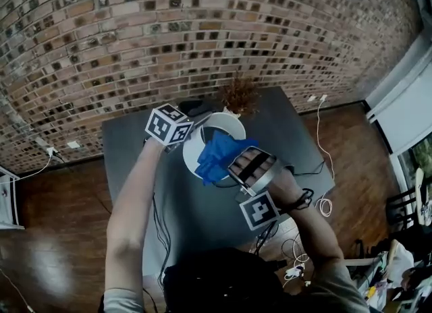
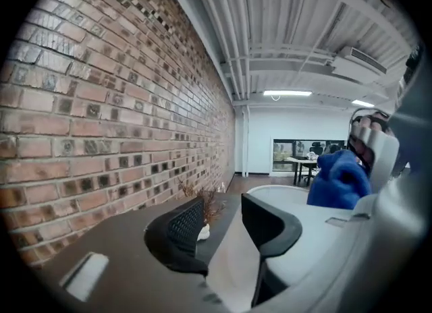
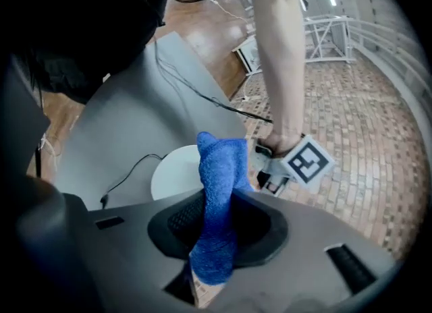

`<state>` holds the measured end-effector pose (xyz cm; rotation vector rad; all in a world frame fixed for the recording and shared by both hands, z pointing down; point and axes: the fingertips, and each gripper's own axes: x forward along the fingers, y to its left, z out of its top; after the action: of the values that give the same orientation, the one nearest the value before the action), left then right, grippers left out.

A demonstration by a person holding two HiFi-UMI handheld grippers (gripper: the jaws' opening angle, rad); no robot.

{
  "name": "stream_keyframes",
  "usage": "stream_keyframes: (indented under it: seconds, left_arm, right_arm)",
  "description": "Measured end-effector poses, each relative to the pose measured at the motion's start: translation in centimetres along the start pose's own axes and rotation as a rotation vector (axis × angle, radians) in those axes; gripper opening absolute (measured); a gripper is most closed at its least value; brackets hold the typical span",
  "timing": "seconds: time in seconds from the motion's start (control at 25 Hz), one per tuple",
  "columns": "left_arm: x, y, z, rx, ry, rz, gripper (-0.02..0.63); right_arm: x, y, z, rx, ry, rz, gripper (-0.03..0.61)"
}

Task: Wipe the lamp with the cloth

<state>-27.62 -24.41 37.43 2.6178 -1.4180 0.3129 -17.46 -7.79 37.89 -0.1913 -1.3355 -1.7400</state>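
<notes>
The white lamp [image 1: 228,125] stands mid-table on the dark grey table [image 1: 135,170], with a round white part [image 3: 177,173] showing in the right gripper view. My right gripper [image 1: 231,168] is shut on the blue cloth [image 1: 217,155], which lies bunched over the lamp's near side. The cloth [image 3: 219,204] runs up between its jaws. My left gripper [image 1: 198,125] is at the lamp's left rim. Its jaws [image 2: 226,227] stand apart, with a pale part of the lamp [image 2: 304,217] in the gap and beside the right jaw. The cloth [image 2: 341,180] shows beyond.
A dried plant [image 1: 239,96] in a small white vase stands behind the lamp by the brick wall. A black object [image 1: 196,107] lies at the back. Cables [image 1: 324,204] trail off the table's right front corner onto the wooden floor.
</notes>
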Motion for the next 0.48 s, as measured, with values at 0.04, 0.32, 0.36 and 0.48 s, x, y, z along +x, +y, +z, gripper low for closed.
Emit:
stream_keyframes:
  seconds: [0.04, 0.32, 0.36, 0.48]
  left_arm:
    - [-0.3, -0.3, 0.4, 0.008, -0.019, 0.001, 0.186]
    - [0.4, -1.7, -2.7, 0.159, 0.107, 0.05, 0.186]
    - [0.6, -1.9, -2.7, 0.151, 0.097, 0.048, 0.184]
    - [1.0, -2.2, -2.2, 0.162, 0.094, 0.039, 0.187]
  right_arm:
    - [-0.4, -1.7, 0.0, 0.063, 0.002, -0.069, 0.091]
    - [3.5, -1.3, 3.5, 0.17, -0.048, -0.176, 0.091]
    - [3.4, -0.5, 2.9, 0.244, -0.063, -0.17, 0.091]
    - [2.2, -0.3, -3.3, 0.655, -0.045, -0.253, 0.091]
